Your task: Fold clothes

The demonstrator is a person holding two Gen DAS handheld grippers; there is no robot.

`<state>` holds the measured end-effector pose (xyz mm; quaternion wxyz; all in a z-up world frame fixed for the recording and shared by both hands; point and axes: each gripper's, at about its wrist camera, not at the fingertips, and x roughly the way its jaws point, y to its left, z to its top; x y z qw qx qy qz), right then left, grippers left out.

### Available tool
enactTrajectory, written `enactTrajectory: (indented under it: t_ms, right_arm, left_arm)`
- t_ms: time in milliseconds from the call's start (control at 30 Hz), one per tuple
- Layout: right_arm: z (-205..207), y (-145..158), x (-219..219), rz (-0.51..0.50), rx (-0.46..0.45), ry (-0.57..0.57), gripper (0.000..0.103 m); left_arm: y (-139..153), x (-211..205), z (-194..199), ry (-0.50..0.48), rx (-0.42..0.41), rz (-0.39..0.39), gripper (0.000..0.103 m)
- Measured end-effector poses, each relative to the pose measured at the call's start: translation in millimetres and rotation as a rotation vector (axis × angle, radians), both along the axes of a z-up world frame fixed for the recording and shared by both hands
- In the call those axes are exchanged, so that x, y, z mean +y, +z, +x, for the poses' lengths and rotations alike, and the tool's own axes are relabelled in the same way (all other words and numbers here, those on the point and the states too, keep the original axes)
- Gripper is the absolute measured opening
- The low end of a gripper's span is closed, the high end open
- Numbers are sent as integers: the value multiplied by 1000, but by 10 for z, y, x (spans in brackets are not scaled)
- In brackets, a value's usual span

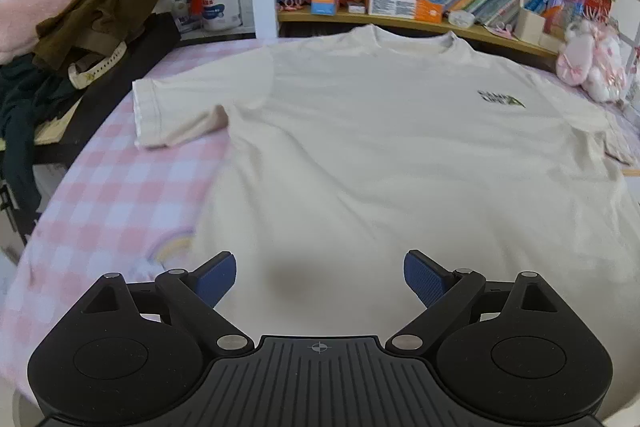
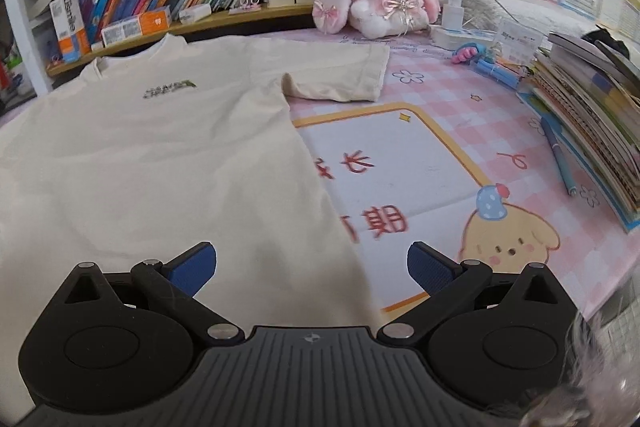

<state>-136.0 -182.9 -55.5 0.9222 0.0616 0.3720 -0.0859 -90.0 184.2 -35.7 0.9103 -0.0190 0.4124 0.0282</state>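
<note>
**Tee laid flat, no fold started**

Nearest, the left gripper (image 1: 320, 279) and right gripper (image 2: 312, 271) are held with blue pads spread wide, nothing gripped. Below them the cream short-sleeved cotton T-shirt (image 1: 380, 147) is spread face up on the pink checked desk mat (image 2: 500, 131), hem toward the grippers, collar at the far bookshelf (image 1: 400, 23). Step is judged pre-grasp. Next, hem corners or a sleeve (image 2: 340, 79) would need pinching, both layers caught.
</note>
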Motion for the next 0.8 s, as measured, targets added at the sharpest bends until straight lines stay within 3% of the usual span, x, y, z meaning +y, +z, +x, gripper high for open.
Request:
enactTrajectory:
  t_ms: [233,400,500,700,800]
  right_arm:
    - [-2,9,543,15,-2,0,103]
    - [-11,9,859,1,24,0,103]
    - [-27,35,986,-22,31,7,103]
    - [-68,98,1162,-63,40,17,103]
    - [-90,141,1195,-69,32,22,103]
  left_arm:
    - [-25,714,303,72,4,-79,93]
    - [-108,1391,552,230,46,-290,88]
    - [-170,1641,707,307,48,-370,83]
    - [-263,2035,859,496,-26,-569,79]
    - [-311,2180,952,535,-55,-669,78]
